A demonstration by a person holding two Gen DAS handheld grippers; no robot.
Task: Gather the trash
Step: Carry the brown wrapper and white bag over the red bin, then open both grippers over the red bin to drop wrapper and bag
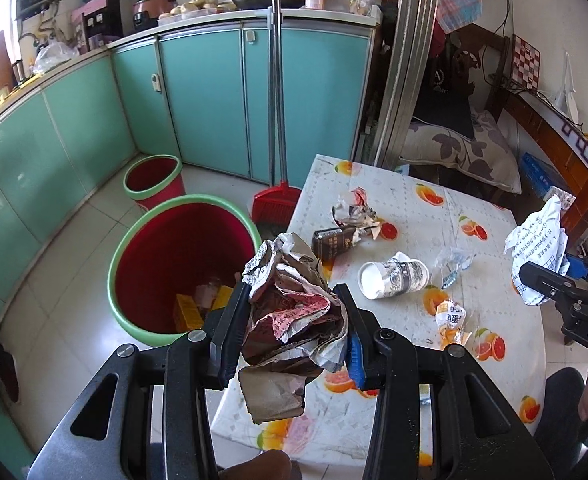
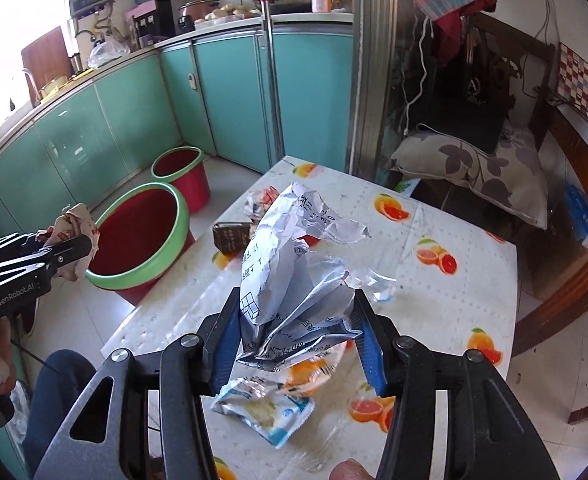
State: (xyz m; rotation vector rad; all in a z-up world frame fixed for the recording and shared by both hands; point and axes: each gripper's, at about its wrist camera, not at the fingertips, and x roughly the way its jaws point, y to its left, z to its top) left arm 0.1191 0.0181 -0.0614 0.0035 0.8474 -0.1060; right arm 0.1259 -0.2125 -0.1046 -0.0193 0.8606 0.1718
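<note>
My left gripper [image 1: 294, 320] is shut on a crumpled brown paper bag [image 1: 294, 312], held above the table's left edge beside the big red bin with a green rim [image 1: 134, 240]. From the right wrist view the left gripper [image 2: 70, 256] and its bag [image 2: 74, 224] hang next to that bin [image 2: 142, 272]. My right gripper [image 2: 298, 320] is shut on a crumpled white printed paper [image 2: 290, 264], held above the table; it also shows in the left wrist view [image 1: 538, 252]. On the table [image 1: 434, 208] lie a paper cup [image 1: 394, 280], a brown carton [image 1: 330, 244], crumpled wrappers [image 1: 354, 212] and a clear wrapper [image 1: 454, 264].
A smaller red bin [image 1: 154, 182] stands behind the big one. A red broom and dustpan [image 1: 276, 200] lean on the teal cabinets [image 1: 214, 112]. A chair with a cushion [image 1: 462, 156] stands beyond the table. A blue-white snack packet [image 2: 266, 408] lies under my right gripper.
</note>
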